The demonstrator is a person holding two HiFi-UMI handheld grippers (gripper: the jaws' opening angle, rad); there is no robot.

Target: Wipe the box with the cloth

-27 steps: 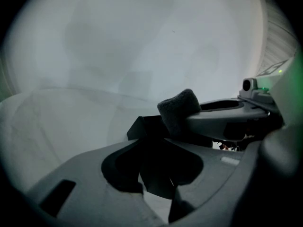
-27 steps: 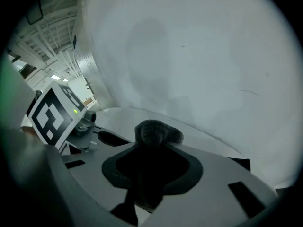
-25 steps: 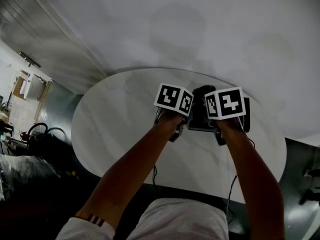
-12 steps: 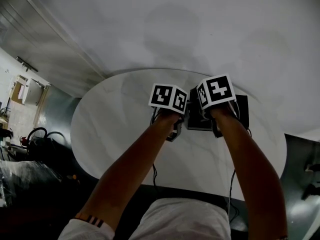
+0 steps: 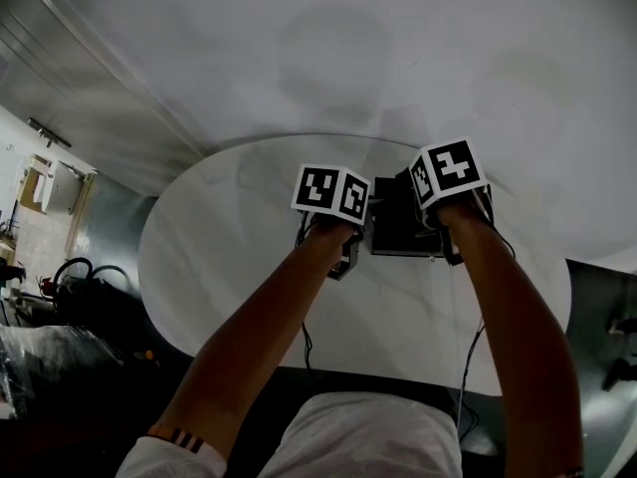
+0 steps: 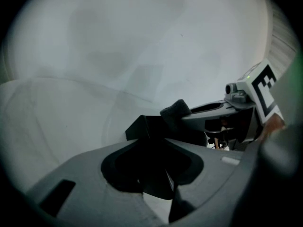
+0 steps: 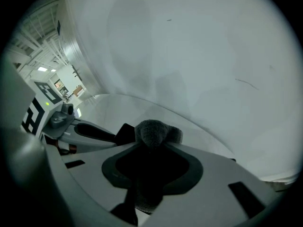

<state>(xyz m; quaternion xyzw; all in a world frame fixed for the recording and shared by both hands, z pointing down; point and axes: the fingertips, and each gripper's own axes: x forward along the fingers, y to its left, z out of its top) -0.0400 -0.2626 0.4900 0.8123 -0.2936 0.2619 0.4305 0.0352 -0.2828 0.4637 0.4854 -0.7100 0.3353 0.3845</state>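
Left gripper (image 6: 151, 170) first: its jaws are set at a middling width and are clamped on the edge of the box (image 5: 400, 225), with a dark corner of it poking up past them in the left gripper view. That box is black, flat and rectangular, with a matte top that shows no marking in this dim light. It lies on the pale oval table (image 5: 229, 237), just right of centre in the head view.

Quick count: two grippers, each with one marker cube, plus one box, one cloth and one table.

Moving right, the box sits between the two tools. The left gripper is at its left side and the right gripper (image 7: 150, 171) is over its upper right part. Those right-hand jaws are pinched on the cloth (image 7: 154, 132), a grey, fuzzy wad bulging out beyond the tips. In the left gripper view the wad hangs directly over the box top, at right of centre. Whether it presses on the surface, I can't tell.
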